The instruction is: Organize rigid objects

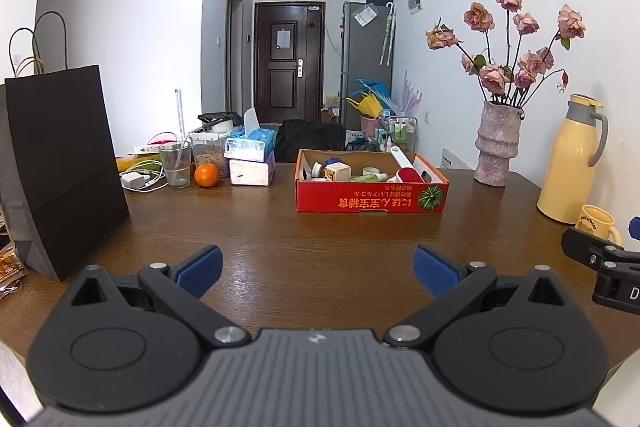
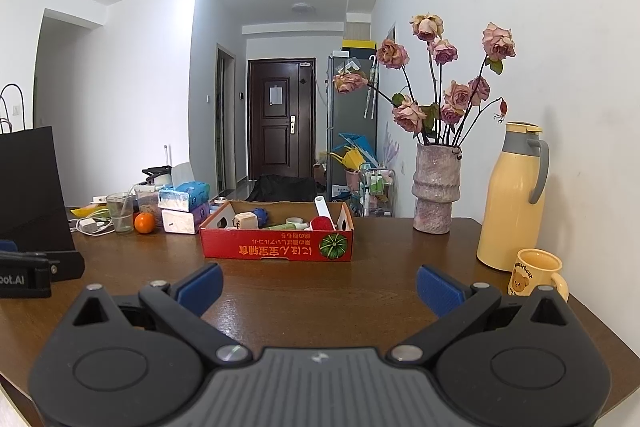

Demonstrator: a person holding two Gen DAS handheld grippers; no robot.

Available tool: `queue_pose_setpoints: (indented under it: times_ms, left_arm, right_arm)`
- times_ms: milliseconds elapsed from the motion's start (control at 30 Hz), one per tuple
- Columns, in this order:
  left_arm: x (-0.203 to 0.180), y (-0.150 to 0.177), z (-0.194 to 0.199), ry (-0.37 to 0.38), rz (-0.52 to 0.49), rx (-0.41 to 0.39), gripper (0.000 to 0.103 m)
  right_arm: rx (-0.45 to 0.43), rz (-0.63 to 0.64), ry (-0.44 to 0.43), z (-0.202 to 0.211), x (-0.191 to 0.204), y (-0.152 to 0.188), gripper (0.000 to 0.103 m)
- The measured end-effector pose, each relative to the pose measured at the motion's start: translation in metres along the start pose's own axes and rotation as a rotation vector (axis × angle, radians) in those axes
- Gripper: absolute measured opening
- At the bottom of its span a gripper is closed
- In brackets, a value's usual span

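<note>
At the far left of the wooden table (image 1: 320, 227) stood a black paper bag (image 1: 60, 167), upright, its handles rising above it; just to its right lay a white charger (image 1: 134, 180) with its coiled cable, then a clear glass (image 1: 175, 165) with a straw in it, then an orange (image 1: 207, 175) touching the table beside the glass; next came two tissue packs (image 1: 252, 157) stacked one on the other, a sheet standing up from the upper one; nearer the camera the left gripper (image 1: 316, 269) hovered low over bare wood, its blue pads spread wide apart with nothing between them; beyond it, near the table's middle, sat the red cardboard box (image 1: 370, 201), open-topped, holding the rigid objects: a lint roller (image 1: 406, 169) with a white handle leaning toward the back wall, a small white jar (image 1: 338, 171), a roll of tape (image 1: 370, 171) and a pale green tube (image 1: 368, 177) lying flat; to the right of the box, well apart from it, stood a mottled pink vase (image 1: 496, 147) of dried roses; further right a yellow thermos jug (image 1: 570, 159) stood against the wall, with a yellow mug (image 1: 596, 223) just in front of it; the right gripper (image 2: 318, 285) likewise hung over bare table short of the box, its jaws spread and empty, the mug close beside its right finger.
</note>
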State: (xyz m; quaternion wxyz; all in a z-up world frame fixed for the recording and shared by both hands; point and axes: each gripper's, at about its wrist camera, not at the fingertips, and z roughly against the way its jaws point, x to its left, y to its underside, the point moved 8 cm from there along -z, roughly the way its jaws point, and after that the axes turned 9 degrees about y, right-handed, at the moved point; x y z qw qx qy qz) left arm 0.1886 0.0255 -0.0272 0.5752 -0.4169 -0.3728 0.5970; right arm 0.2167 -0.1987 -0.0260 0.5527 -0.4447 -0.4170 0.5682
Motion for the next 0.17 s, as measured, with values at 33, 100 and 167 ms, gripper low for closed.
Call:
queue_pose_setpoints:
  times_ms: [33,100,167]
  left_arm:
    - [0.0000,0.0005,-0.0011,0.003,0.002,0.002,0.103]
    - [0.0002,0.0019,-0.0020,0.010,0.004,0.001,0.103]
    - [0.0006,0.0024,-0.0048,0.016,0.007,0.004,0.103]
  right_arm:
    - [0.002,0.001,0.001,-0.0007,0.0003,0.0004,0.103]
    - [0.006,0.002,0.001,-0.0028,0.0008,0.0010,0.103]
    - [0.011,0.005,0.001,-0.0052,0.0017,0.0019,0.103]
